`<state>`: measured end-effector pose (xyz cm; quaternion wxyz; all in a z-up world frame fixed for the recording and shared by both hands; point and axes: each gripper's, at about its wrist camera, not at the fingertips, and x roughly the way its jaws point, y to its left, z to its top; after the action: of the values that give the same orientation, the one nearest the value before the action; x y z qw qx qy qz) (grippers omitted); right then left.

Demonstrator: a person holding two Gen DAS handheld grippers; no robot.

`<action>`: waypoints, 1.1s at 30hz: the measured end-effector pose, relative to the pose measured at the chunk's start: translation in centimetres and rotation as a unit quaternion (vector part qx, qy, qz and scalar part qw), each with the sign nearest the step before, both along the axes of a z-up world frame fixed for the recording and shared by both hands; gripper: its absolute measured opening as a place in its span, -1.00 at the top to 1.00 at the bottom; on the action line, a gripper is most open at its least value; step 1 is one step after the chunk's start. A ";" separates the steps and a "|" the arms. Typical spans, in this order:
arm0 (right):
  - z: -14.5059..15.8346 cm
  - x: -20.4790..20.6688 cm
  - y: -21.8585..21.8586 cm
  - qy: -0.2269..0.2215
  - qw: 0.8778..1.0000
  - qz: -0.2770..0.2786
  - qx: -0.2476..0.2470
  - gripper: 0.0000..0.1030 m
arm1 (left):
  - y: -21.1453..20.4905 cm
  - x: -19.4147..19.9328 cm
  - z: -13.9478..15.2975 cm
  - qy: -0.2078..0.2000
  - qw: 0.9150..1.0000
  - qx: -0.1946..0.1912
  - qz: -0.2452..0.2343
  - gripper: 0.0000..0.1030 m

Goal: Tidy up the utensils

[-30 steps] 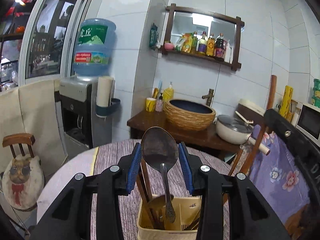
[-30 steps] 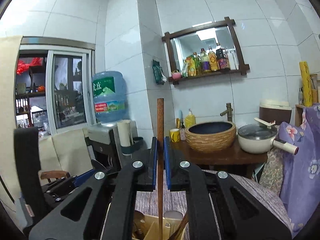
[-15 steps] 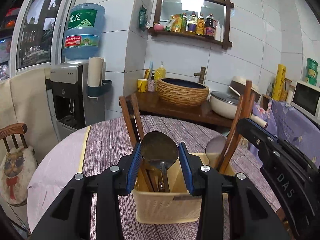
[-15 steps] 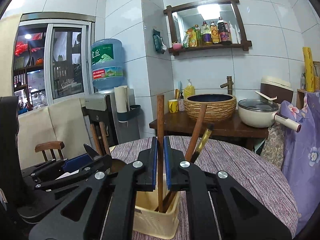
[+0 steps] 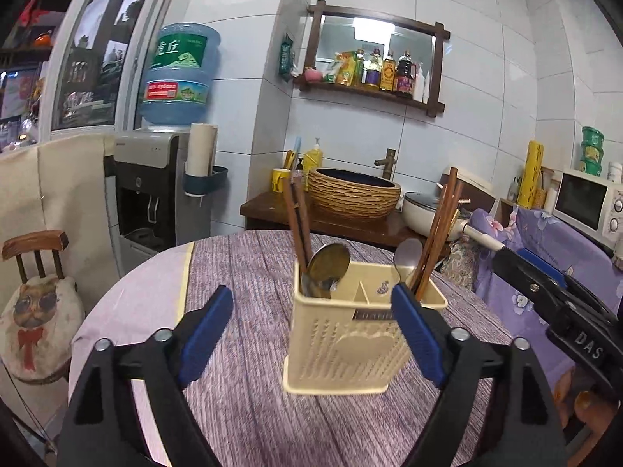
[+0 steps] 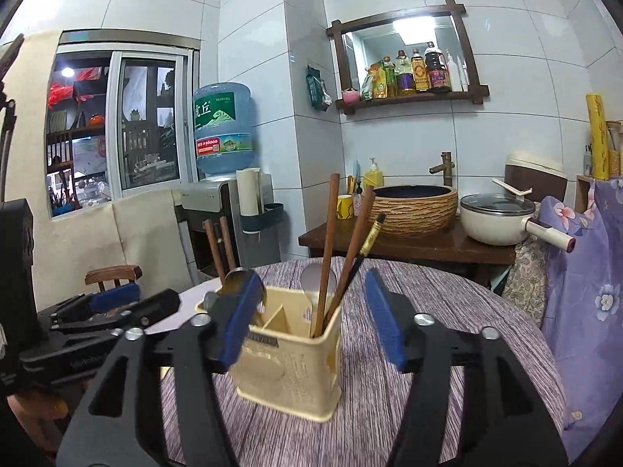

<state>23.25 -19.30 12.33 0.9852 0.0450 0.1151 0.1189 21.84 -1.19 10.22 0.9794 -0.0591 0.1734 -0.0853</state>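
Cream plastic holder [image 5: 350, 334]: stands on the purple-clothed table [image 5: 241, 280], in front of both tools.
Left gripper [image 5: 311, 334]: jaws just opened wide, nothing between them; spoon [image 5: 327, 270] it was clamping now sits bowl-up in the holder's left compartment beside two brown chopsticks [image 5: 298, 222].
Right gripper [image 6: 311, 327]: jaws just opened too, empty; its wooden chopstick [image 6: 327, 257] now leans in the right compartment.
Meaning: both utensils look delivered.
Versus a second ago: both were held above the holder.
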 end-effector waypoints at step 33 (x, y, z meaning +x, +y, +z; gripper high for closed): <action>-10.0 -22.7 1.0 0.048 0.998 0.033 -0.013 -0.89 | 1.4 -19.5 -7.6 0.016 1.000 -0.003 0.009 -0.89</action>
<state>0.51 -18.31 2.29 0.9746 0.0337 0.1653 0.1472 2.29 0.21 2.65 0.9770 -0.0652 0.1881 -0.0761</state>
